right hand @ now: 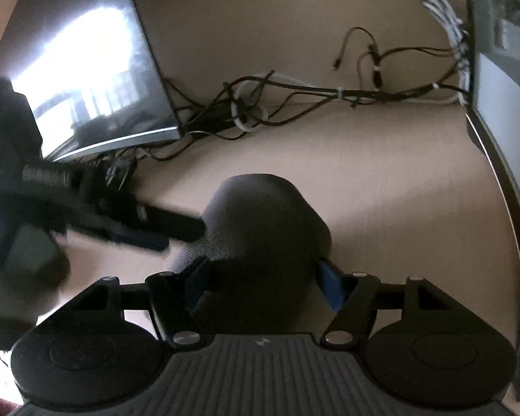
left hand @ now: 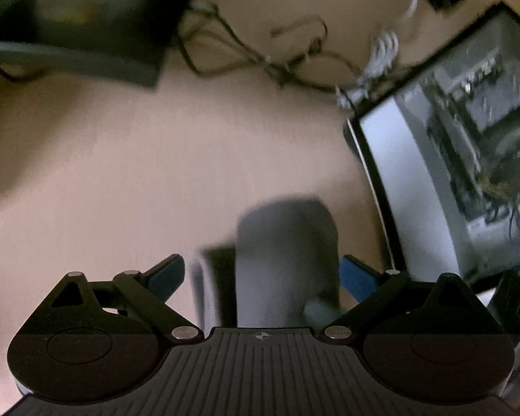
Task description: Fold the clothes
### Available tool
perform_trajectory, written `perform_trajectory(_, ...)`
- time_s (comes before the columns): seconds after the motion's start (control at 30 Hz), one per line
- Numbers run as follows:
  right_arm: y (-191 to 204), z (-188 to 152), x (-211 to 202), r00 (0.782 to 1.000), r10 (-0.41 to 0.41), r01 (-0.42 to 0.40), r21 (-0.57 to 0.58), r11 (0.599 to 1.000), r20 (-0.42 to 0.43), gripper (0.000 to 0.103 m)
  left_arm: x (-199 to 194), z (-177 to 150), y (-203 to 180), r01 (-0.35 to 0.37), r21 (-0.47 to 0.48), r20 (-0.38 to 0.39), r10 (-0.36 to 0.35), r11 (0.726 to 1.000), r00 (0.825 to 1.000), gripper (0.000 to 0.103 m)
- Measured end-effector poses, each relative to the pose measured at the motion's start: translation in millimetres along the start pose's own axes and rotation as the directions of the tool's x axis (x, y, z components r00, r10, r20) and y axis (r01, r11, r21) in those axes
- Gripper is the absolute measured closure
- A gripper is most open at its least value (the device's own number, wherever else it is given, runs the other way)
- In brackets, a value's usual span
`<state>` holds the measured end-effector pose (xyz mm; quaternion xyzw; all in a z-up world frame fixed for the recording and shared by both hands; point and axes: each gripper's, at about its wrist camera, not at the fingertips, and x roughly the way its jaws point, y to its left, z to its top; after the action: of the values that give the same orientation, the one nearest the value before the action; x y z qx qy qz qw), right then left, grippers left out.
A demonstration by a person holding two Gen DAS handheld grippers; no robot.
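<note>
A grey garment (left hand: 284,260) lies as a folded bundle on the beige table, between the fingers of my left gripper (left hand: 261,274), whose blue pads stand wide apart on either side of it. In the right wrist view the same dark grey garment (right hand: 263,232) sits as a rounded bundle between the blue pads of my right gripper (right hand: 260,284), which close against its sides. The left gripper (right hand: 163,232) also shows there, blurred, coming in from the left with its fingertips at the bundle's left side.
A monitor (right hand: 86,69) stands at the back left and an open computer case (left hand: 468,159) at the right. A tangle of dark and white cables (right hand: 294,93) lies along the back of the beige table (right hand: 398,173).
</note>
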<state>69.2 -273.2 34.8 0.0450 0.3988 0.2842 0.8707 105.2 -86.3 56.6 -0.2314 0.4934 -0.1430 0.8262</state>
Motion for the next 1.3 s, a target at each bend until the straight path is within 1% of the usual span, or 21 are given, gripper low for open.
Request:
perform_trajectory(0.07,10.1,-3.9,5.3,1.000,-0.007,0.007,-0.044,0.999,0.003,0.033,1.4,8.7,0.1,0.006,0.010,-0.002,-0.006,1.000,1.000,0.004)
perform_trajectory(0.13,23.0,-8.5,8.3,1.000,-0.008,0.009,-0.094,0.996,0.010,0.033,11.4,12.3,-4.2,0.004,0.048,-0.035,-0.002,0.999,0.999,0.004)
perform_trajectory(0.2,29.7,-11.7,9.5,1.000,0.009,-0.008,-0.117,0.993,0.004,0.033,23.6,10.3,-9.7,-0.034,0.084,-0.061,0.039,0.996,0.997,0.004)
perform_trajectory(0.27,32.5,-14.2,9.4,1.000,0.008,-0.007,-0.132,0.991,0.007,0.032,29.2,6.0,-16.5,-0.054,0.120,-0.054,0.060,0.991,0.997,0.008)
perform_trajectory(0.3,33.4,-15.4,8.7,1.000,0.002,-0.001,-0.139,0.990,0.012,0.032,29.3,4.1,-19.5,-0.063,0.139,-0.045,0.070,0.988,0.997,0.022)
perform_trajectory(0.33,31.9,-16.3,7.2,1.000,-0.007,0.010,-0.138,0.990,0.018,0.031,29.6,2.4,-22.2,-0.072,0.158,-0.038,0.079,0.985,0.996,0.032)
perform_trajectory(0.37,28.2,-17.4,4.7,1.000,-0.014,0.016,-0.129,0.992,0.020,0.029,31.7,1.7,-22.4,-0.080,0.164,-0.046,0.089,0.983,0.995,0.031)
perform_trajectory(0.4,23.7,-18.4,2.8,1.000,-0.013,0.016,-0.114,0.993,0.019,0.027,34.8,1.3,-21.3,-0.081,0.155,-0.061,0.092,0.985,0.994,0.028)
perform_trajectory(0.5,14.8,-20.9,-1.2,1.000,-0.011,0.013,-0.085,0.996,0.020,0.027,37.7,-1.9,-13.5,-0.084,0.113,-0.097,0.095,0.990,0.991,0.017)
perform_trajectory(0.6,14.4,-24.6,-4.3,1.000,-0.012,0.014,-0.079,0.997,0.027,0.026,30.1,-9.1,-10.5,-0.061,0.144,-0.100,0.076,0.988,0.992,0.011)
perform_trajectory(0.7,11.3,-26.8,-2.7,1.000,-0.006,0.007,-0.051,0.999,0.024,0.025,39.4,-14.5,-18.6,-0.071,0.190,-0.097,0.090,0.979,0.991,0.015)
perform_trajectory(0.73,9.7,-23.0,2.8,1.000,-0.010,0.011,-0.044,0.999,0.026,0.025,43.3,-16.3,-21.7,-0.077,0.205,-0.093,0.098,0.976,0.991,0.028)
perform_trajectory(0.77,8.9,-22.7,2.1,0.999,-0.018,0.019,-0.043,0.999,0.029,0.024,45.6,-17.8,-23.8,-0.076,0.210,-0.087,0.096,0.975,0.992,0.030)
perform_trajectory(0.83,8.1,-23.1,-3.1,0.999,-0.033,0.035,-0.052,0.998,0.038,0.022,44.7,-18.0,-25.6,-0.074,0.202,-0.072,0.090,0.977,0.993,0.044)
perform_trajectory(0.9,4.8,-23.7,-10.8,0.998,-0.034,0.037,-0.057,0.998,0.047,0.019,34.2,-16.6,-24.1,-0.055,0.187,-0.065,0.068,0.981,0.996,0.051)
perform_trajectory(0.93,2.0,-24.2,-15.6,0.998,-0.030,0.032,-0.050,0.998,0.052,0.018,27.5,-15.2,-23.8,-0.048,0.184,-0.055,0.059,0.982,0.997,0.053)
perform_trajectory(1.03,-5.8,-25.6,-29.1,0.998,-0.013,0.015,-0.021,1.000,0.068,0.016,4.1,-11.7,-22.3,-0.040,0.180,-0.012,0.043,0.983,0.999,0.053)
perform_trajectory(1.13,-8.3,-25.5,-37.6,0.996,0.006,-0.007,0.014,1.000,0.085,0.016,-18.8,-13.5,-9.4,-0.040,0.164,0.025,0.036,0.986,0.999,0.052)
perform_trajectory(1.2,-5.9,-24.3,-36.8,0.996,0.013,-0.015,0.019,1.000,0.091,0.016,-23.6,-15.3,4.3,-0.047,0.137,0.024,0.044,0.989,0.999,0.051)
perform_trajectory(1.27,-1.5,-23.4,-31.9,0.996,0.028,-0.030,0.022,0.999,0.085,0.016,-21.4,-19.1,22.6,-0.066,0.088,0.000,0.066,0.994,0.998,0.049)
perform_trajectory(1.3,1.6,-22.8,-28.4,0.996,0.044,-0.046,0.024,0.999,0.077,0.016,-18.4,-21.3,31.0,-0.074,0.066,-0.008,0.075,0.995,0.997,0.046)
